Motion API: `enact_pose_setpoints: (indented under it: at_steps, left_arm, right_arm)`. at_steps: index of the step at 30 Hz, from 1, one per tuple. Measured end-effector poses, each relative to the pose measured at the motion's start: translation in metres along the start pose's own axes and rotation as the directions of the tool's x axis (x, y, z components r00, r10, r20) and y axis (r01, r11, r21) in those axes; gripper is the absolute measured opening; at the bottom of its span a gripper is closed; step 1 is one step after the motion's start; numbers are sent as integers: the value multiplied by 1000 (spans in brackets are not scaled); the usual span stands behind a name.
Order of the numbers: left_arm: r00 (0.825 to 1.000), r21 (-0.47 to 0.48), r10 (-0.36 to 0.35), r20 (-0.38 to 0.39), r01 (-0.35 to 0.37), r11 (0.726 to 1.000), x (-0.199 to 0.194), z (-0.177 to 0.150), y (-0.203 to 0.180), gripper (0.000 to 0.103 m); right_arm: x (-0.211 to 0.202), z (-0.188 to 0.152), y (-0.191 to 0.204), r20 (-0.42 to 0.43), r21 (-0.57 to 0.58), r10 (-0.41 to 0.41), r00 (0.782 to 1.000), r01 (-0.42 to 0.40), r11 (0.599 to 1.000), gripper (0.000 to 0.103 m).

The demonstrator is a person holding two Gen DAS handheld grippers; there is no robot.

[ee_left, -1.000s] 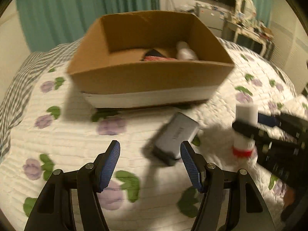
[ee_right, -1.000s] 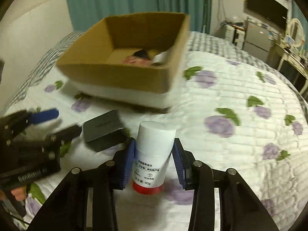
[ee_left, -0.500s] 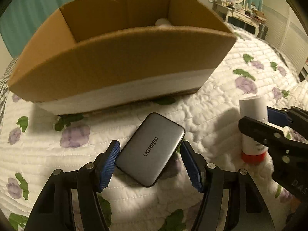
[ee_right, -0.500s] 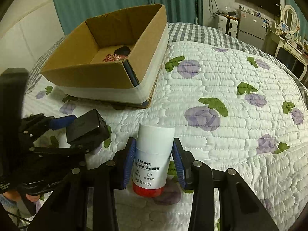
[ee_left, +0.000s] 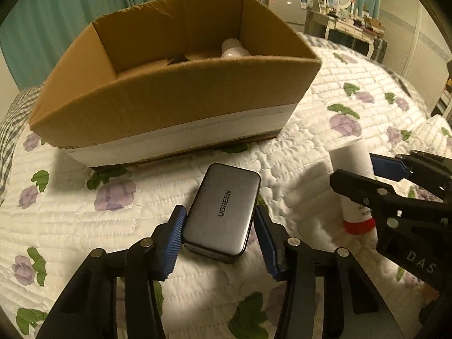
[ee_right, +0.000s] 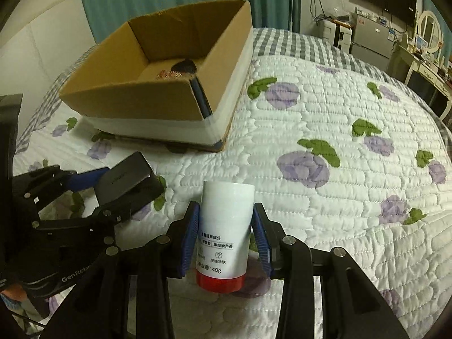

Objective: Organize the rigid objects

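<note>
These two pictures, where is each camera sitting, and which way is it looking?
Left wrist view: sits on the left gripper, looking forward and down along its blue pads at the grey UGREEN device; the jaws are closing around it.
Right wrist view: sits on the right gripper, looking down its fingers, shut on the white bottle with a red cap.
Shared: both see the cardboard box on the flowered quilt, and each shows the other gripper and its object from the side.
</note>
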State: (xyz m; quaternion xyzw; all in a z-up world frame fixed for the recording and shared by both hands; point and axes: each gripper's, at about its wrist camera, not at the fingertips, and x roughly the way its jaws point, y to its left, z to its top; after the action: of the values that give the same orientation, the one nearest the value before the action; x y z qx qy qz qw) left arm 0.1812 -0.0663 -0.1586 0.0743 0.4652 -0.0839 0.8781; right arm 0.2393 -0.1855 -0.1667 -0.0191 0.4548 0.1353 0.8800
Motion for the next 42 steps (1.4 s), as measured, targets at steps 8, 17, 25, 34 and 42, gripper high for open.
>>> enact_pose_setpoints:
  at_steps: [8, 17, 25, 34, 42]
  left_arm:
    - [996, -31, -55, 66, 57, 998, -42, -5, 7, 44]
    - [987, -80, -92, 130, 103, 991, -83, -6, 21, 44]
    - [966, -91, -81, 246, 106, 990, -128, 24, 31, 43]
    - [933, -104, -11, 359, 52, 993, -155, 84, 66, 42]
    - [931, -111, 21, 364, 21, 994, -112, 145, 86, 42]
  right_arm:
    - [-32, 13, 23, 82, -68, 21, 996, -16, 998, 36]
    - [-68, 15, 27, 144, -52, -23, 989, 31, 998, 36]
    - [-106, 31, 38, 192, -70, -32, 981, 47, 996, 36]
    - [-122, 98, 58, 257, -159, 31, 966, 11, 987, 36]
    - [-92, 172, 64, 287, -212, 63, 956, -1, 977, 36]
